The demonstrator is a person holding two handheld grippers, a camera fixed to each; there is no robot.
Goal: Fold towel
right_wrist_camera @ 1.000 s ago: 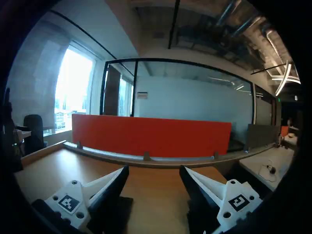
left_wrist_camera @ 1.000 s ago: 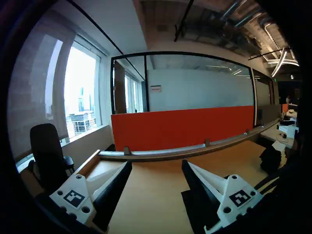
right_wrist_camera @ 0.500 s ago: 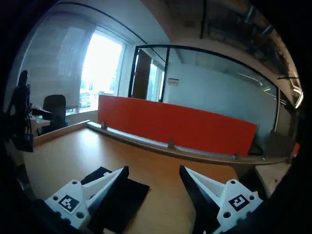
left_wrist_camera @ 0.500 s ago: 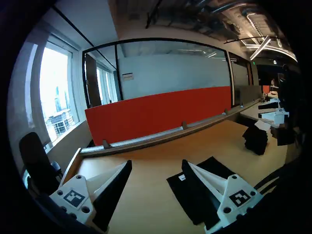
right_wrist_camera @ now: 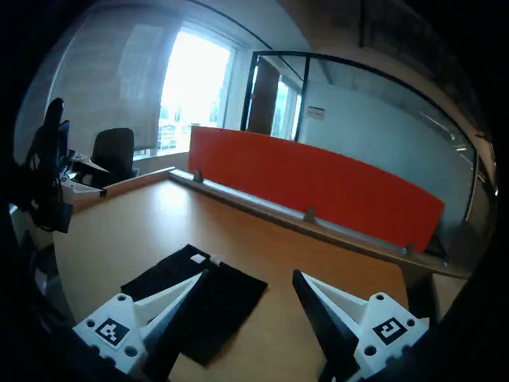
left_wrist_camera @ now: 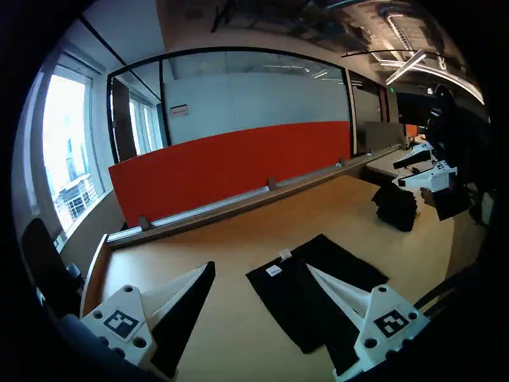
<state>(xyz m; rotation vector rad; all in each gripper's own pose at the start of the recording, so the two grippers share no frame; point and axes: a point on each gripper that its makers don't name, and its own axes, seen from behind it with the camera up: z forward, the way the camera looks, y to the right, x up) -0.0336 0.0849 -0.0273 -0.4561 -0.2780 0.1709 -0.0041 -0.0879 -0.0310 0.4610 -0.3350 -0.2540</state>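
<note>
Heads up on where you're at: your left hand-held gripper [left_wrist_camera: 259, 265] is spread wide with nothing between its fingers, and your right hand-held gripper [right_wrist_camera: 249, 272] is the same, wide apart and holding nothing. The black towel [left_wrist_camera: 286, 299] is lying flat on the wooden worktop [left_wrist_camera: 254, 229], on your side of the orange divider [left_wrist_camera: 223, 165] and well apart from it. Its small white tags [left_wrist_camera: 273, 270] sit on the edge that faces the divider. In the left gripper view the right finger sits in front of the towel's near part, but whether it's actually touching the cloth is hard to call. In the right gripper view the towel [right_wrist_camera: 229, 299] runs under the left finger, and again you can't tell if there's contact. There's also a dark pile of cloth [left_wrist_camera: 396, 207] on the worktop near the divider's right end, well apart from the towel. A black office chair [right_wrist_camera: 114, 149] stands past the divider's left end, by the window.
</note>
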